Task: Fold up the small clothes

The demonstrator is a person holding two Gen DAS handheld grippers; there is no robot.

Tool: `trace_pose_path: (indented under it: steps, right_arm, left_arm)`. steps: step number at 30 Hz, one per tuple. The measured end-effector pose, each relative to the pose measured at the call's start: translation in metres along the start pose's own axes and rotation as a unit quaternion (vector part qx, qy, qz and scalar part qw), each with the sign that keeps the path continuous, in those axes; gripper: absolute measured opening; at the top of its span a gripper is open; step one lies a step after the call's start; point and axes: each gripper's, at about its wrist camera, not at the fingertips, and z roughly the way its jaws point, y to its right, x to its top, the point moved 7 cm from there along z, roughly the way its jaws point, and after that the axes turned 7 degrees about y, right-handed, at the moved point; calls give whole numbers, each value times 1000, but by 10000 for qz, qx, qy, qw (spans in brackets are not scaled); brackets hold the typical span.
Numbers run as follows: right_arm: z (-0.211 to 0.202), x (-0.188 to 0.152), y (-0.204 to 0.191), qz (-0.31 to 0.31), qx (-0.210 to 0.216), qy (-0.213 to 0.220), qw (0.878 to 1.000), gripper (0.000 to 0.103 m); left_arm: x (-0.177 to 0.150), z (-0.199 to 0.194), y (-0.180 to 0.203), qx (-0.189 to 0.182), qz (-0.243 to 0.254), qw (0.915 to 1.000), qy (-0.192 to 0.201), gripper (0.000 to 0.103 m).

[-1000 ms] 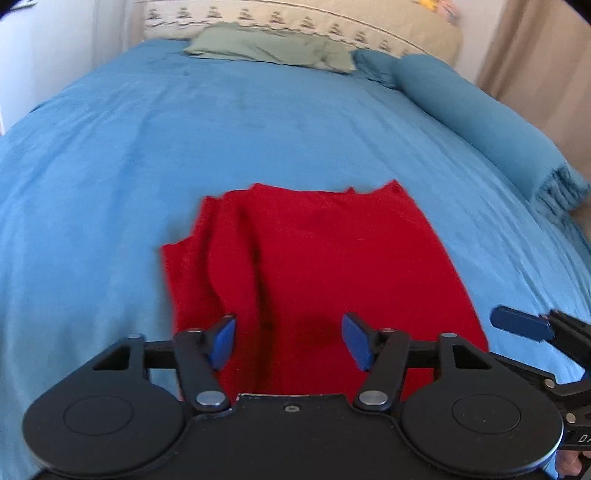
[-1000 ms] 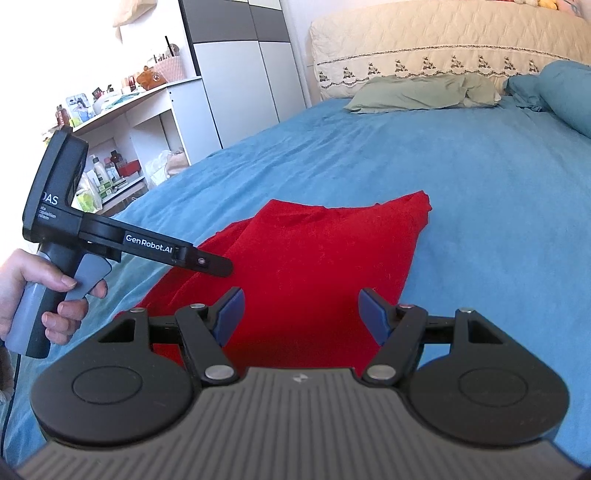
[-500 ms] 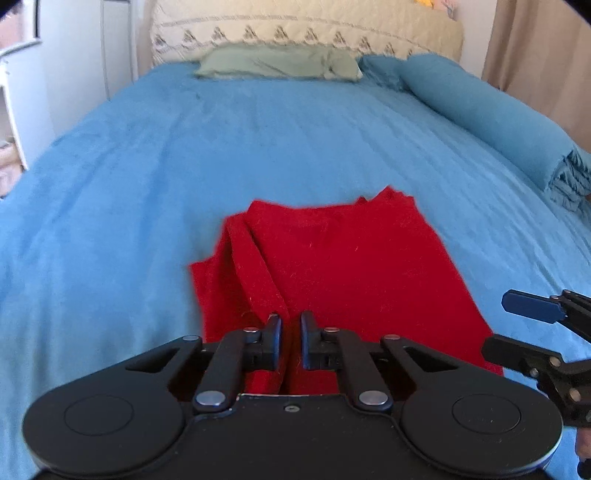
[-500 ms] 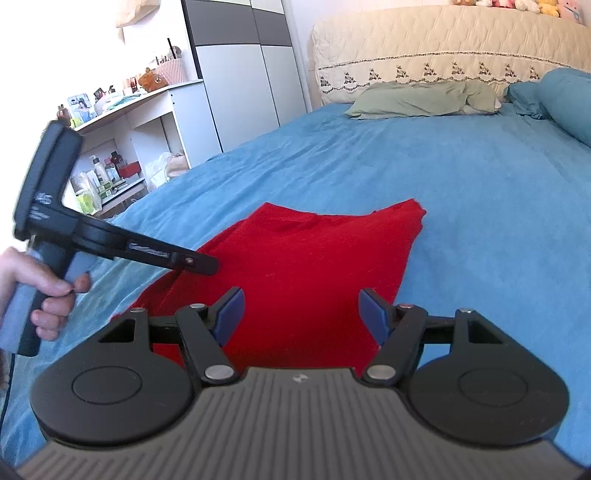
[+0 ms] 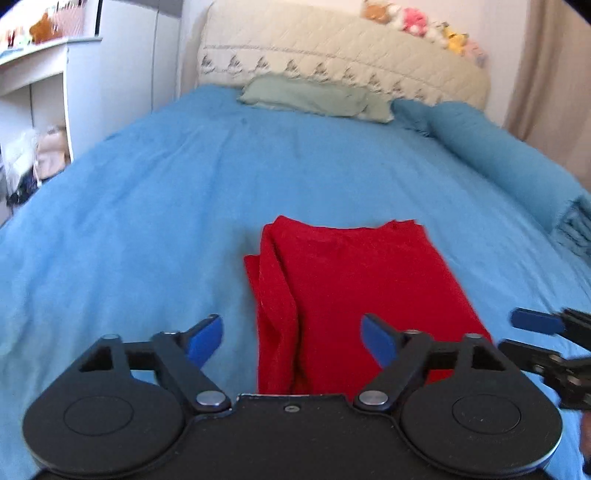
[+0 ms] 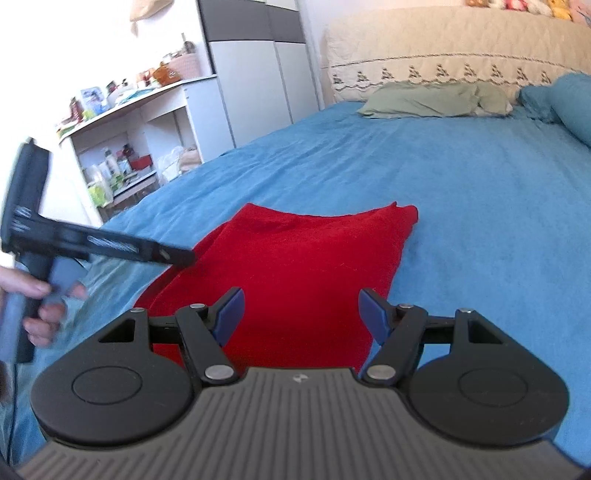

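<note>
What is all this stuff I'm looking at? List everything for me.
red garment: one, red, partly folded, lying on the bed in front of both grippers
bedspread: one, blue, covering the bed
pillow: one, pale green, at the head of the bed
rolled blanket: one, blue, along the bed's far side
headboard: one, cream, quilted
soft toys: several, mixed colours, on top of the headboard
shelf unit: one, white, cluttered, beside the bed
left gripper: one, black with blue pads, open, just opened, nothing between the pads
right gripper: one, black with blue pads, open
hand: one, holding the left gripper's handle
</note>
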Motion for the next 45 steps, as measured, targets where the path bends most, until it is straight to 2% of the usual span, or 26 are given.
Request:
trace_pose_path:
  steps: [2, 6, 8, 10, 12, 15, 17, 20, 23, 25, 27, 30, 34, 37, 39, 42, 44, 45]
  right_arm:
    - [-5, -6, -5, -188, 54, -61, 9998, 84]
    - [-7, -36, -5, -702, -254, -406, 9964, 84]
    - [-4, -55, 5, -719, -541, -657, 9938, 83]
    - [-4, -70, 16, -468, -579, -817, 9939, 83]
    - [-7, -72, 24, -117, -527, -773, 9955, 83]
    - [-9, -69, 18, -505, -485, -903, 9934, 84]
    - [-13, -64, 18, -588, -357, -949, 9931, 84]
    - [-24, -41, 11, -477, -51, -561, 9973, 85]
    - [-16, -18, 1, -510, 137, -152, 9985, 93]
    - [-3, -15, -8, -589, 275, -117, 9978, 94]
    - [12, -23, -15, -706, 339, -251, 9966, 94]
    - [25, -36, -17, -771, 312, -364, 9959, 97]
    - [32, -41, -17, -660, 301, -340, 9968, 100]
    - [35, -40, -19, -697, 341, -352, 9964, 100]
    - [31, -37, -17, -663, 383, -404, 9962, 100]
    - [22, -16, -7, -381, 356, -455, 9976, 101]
    - [26, -1, 11, 2, 197, -701, 9973, 103]
    - [32, 3, 22, 331, 202, -958, 9946, 103]
  left_arm:
    - [-11, -9, 3, -154, 79, 9997, -154, 86]
    - [-43, -5, -3, 95, 215, 9983, -528, 86]
    - [-57, 2, -11, 152, 85, 9975, -690, 86]
    - [-66, 6, -21, 175, -87, 9972, -719, 89]
    - [-66, 6, -26, 168, -188, 9975, -667, 89]
    - [-58, 2, -32, 274, -360, 9965, -709, 88]
    - [-48, -10, -34, 272, -501, 9968, -552, 86]
    - [-23, -18, -20, -163, -511, 9982, -251, 86]
    - [-5, -11, 8, -794, -507, 9955, -118, 86]
    - [4, 4, 22, -1050, -548, 9929, -93, 86]
    - [9, 22, 28, -1120, -538, 9922, -113, 86]
    - [8, 53, 23, -938, -571, 9934, -327, 86]
    - [-3, 72, 7, -648, -735, 9937, -539, 85]
    - [0, 64, 3, -712, -856, 9924, -528, 85]
    - [14, 47, 2, -817, -848, 9924, -364, 86]
    - [36, 34, -11, -509, -537, 9970, -220, 101]
    - [37, 41, -22, -463, -458, 9968, -457, 101]
    - [33, 49, -30, -445, -482, 9955, -684, 101]
